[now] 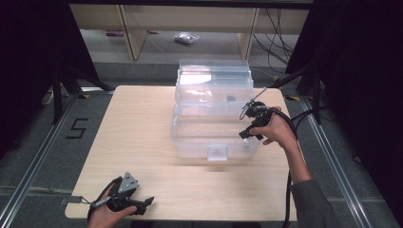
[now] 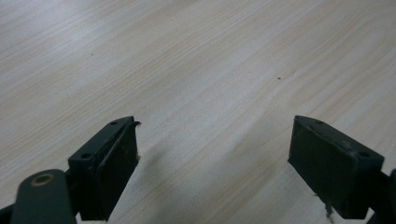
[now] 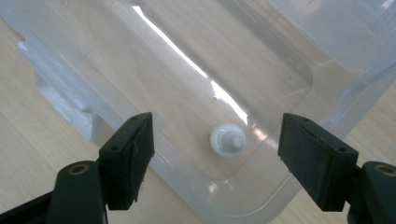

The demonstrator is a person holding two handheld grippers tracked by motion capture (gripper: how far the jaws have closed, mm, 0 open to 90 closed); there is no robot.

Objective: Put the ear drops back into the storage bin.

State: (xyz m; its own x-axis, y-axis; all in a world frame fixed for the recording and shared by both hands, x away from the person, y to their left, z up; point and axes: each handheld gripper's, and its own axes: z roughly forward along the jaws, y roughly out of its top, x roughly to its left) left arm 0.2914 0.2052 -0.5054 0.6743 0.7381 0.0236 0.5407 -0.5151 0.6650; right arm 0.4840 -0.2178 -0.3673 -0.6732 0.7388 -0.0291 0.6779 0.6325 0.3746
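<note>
At the near left corner of the pale wooden tabletop (image 1: 142,133), a person's left hand (image 1: 102,216) is resting the left tool (image 1: 148,201) low over the bare wood, its jaws spread wide with nothing between them; it is sitting well apart from the action, seemingly parked to keep out of the way. In the middle, a clear plastic storage bin (image 1: 214,137) is standing open, its lid (image 1: 214,78) tipped up behind it, giving free access from above. To the right, the person's right hand (image 1: 278,130) is holding the right tool (image 3: 215,154) over the bin's right side, angled downward, jaws spread and gripping nothing. In the right gripper view, a small white knob-like piece (image 3: 227,141), possibly a cap or stopper, is lying on the bin's floor, framed between the jaws. The tool appears to be lining up on it, though no contact is showing.
</note>
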